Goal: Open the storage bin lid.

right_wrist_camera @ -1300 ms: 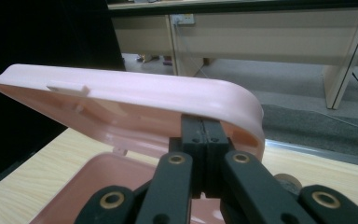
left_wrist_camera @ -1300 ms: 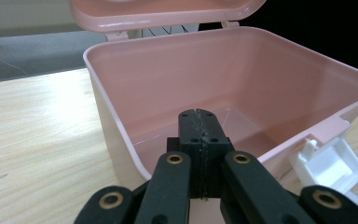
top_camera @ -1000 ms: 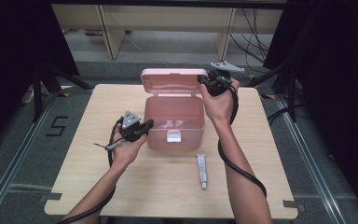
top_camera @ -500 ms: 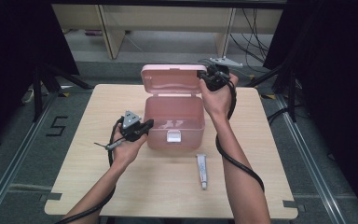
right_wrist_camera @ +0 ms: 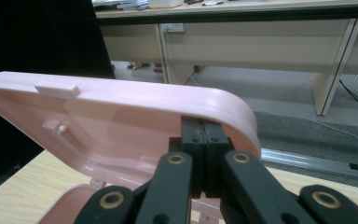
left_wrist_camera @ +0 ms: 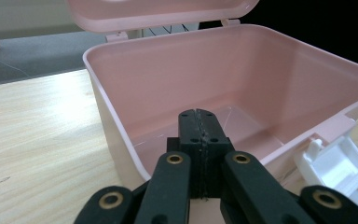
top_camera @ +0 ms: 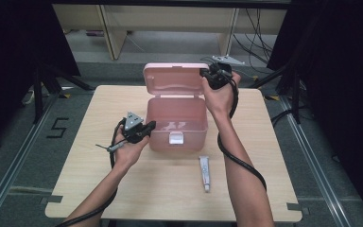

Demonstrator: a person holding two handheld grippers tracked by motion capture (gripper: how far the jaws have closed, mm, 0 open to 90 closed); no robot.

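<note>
Opening the pink box was the step in hand. The box stood near the middle of the bench, toward its far edge, with the lid raised almost upright. The right tool was at the lid's right corner; in the right gripper view its jaws were pressed together against the lid's rim, apparently pushing rather than pinching. The left tool rested against the box's left front wall, jaws pressed together and holding nothing, steadying the body.

Judged from this, the lid was nearly fully open. The next move called for releasing the lid and reaching for the small tube, which lay near the bench's front edge.

The left gripper view showed the empty interior and the white latch. The high view alone showed the tube.
</note>
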